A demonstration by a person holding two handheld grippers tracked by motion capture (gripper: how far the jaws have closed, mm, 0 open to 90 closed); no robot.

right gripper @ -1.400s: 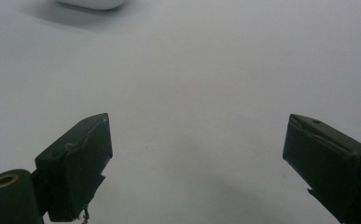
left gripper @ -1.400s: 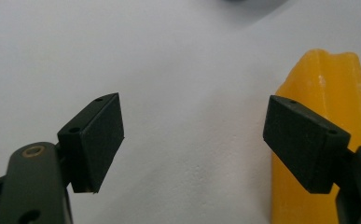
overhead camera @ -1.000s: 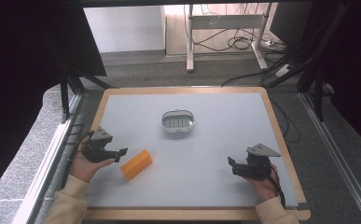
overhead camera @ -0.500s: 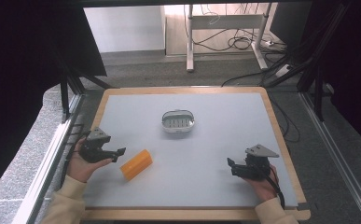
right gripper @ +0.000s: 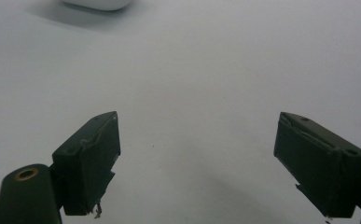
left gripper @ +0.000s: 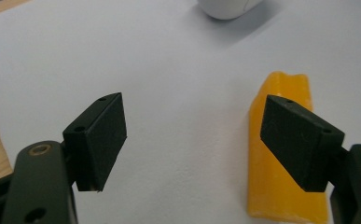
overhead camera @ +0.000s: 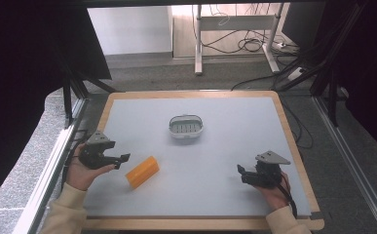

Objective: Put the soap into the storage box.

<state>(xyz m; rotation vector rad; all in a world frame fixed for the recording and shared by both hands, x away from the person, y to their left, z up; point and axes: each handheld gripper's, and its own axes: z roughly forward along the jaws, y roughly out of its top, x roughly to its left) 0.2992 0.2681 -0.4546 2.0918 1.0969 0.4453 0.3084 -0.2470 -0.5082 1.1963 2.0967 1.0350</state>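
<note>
An orange block [overhead camera: 142, 171] lies on the grey table mat, front left. My left gripper [overhead camera: 121, 159] hovers just left of it, open. Its jaws have just been closing a little, with nothing between them. In the left gripper view the left gripper [left gripper: 194, 123] frames bare mat, and the orange block [left gripper: 283, 86] lies behind its right-hand jaw. My right gripper [overhead camera: 240, 171] rests open at the front right over bare mat, and in the right gripper view the right gripper [right gripper: 199, 140] is spread wide with nothing between its jaws.
A small white slotted dish [overhead camera: 186, 126] stands in the middle of the mat [overhead camera: 235, 141]; its edge shows as the dish [left gripper: 227, 7] and the dish [right gripper: 99, 3] in the gripper views. A wooden rim [overhead camera: 293, 146] frames the table. Cables and desk legs lie beyond the far edge.
My left gripper has shifted very slightly to the left. The orange block, the dish and my right gripper stay where they were.
</note>
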